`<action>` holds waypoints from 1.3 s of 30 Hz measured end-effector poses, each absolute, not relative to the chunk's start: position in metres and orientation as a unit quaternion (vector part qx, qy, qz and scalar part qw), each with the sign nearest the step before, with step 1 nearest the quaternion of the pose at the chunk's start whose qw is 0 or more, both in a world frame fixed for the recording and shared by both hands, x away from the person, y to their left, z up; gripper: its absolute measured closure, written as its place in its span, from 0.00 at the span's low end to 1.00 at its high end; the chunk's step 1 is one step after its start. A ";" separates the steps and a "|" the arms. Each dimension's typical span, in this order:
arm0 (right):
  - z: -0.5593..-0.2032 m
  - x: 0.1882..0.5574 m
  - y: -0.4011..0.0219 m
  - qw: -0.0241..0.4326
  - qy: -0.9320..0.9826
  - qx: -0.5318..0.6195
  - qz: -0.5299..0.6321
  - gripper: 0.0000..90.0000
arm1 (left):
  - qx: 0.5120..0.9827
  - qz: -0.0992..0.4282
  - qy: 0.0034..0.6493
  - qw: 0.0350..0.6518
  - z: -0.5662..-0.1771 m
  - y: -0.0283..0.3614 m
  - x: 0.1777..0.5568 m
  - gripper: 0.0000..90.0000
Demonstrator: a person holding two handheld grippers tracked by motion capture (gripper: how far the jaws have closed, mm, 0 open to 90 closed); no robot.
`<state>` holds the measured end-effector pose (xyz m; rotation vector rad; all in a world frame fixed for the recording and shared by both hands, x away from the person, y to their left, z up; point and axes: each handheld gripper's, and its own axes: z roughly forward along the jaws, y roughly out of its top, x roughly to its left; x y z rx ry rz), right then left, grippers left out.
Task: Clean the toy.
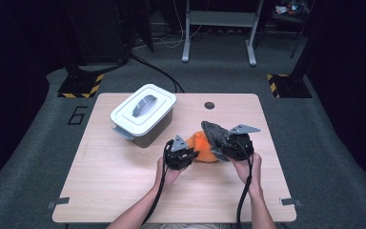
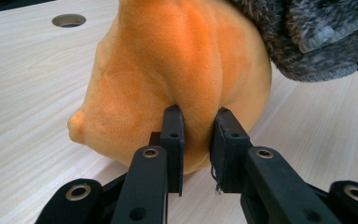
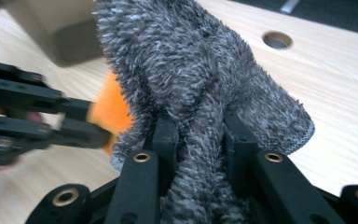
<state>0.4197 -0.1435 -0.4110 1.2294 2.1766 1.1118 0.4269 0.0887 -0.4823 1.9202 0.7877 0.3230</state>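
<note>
- The soft orange plush cushion point(image 2: 177, 79) lies on the pale wooden table point(image 1: 124, 176), right of centre, with the shaggy grey fleece cover point(image 3: 200, 84) draped over its far right end.
- The left gripper point(image 1: 181, 153) pinches a fold of the orange plush between its two black jaws; in the left gripper view the fabric bulges out on either side of the pads.
- The right gripper point(image 1: 234, 145) is clamped on a thick ridge of the grey fleece, which wells up between its jaws in the right gripper view.
- The step in hand looks like separating the two: the left holds the cushion back while the right draws the cover off it.
- To do this well, the left grip should stay low and steady near the table, so the cushion does not ride along with the cover.
- The right pull should run along the cushion's length, away from the left gripper, not straight up, so the fleece slides instead of bunching.
- Both pinches catch only a fold, so a slow, even pull is safer than a jerk.
- Both forearms come in from the near edge, hands side by side and close together, wrists angled inward toward the bundle.
- The white lidded plastic box point(image 1: 144, 113) stands well apart, at the far left of the table.
</note>
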 end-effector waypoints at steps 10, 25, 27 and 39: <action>-0.414 0.421 -0.110 0.223 0.801 0.413 0.372 0.78 | 0.794 0.118 0.320 0.504 -0.483 0.086 0.426 0.86; -0.420 0.427 -0.121 0.226 0.795 0.429 0.365 0.78 | 0.793 0.109 0.329 0.501 -0.487 0.090 0.432 0.87; -0.421 0.428 -0.125 0.228 0.796 0.426 0.364 0.78 | 0.793 0.110 0.330 0.500 -0.487 0.090 0.432 0.87; -0.437 0.436 -0.155 0.228 0.776 0.476 0.346 0.78 | 0.789 0.097 0.335 0.505 -0.489 0.093 0.435 0.87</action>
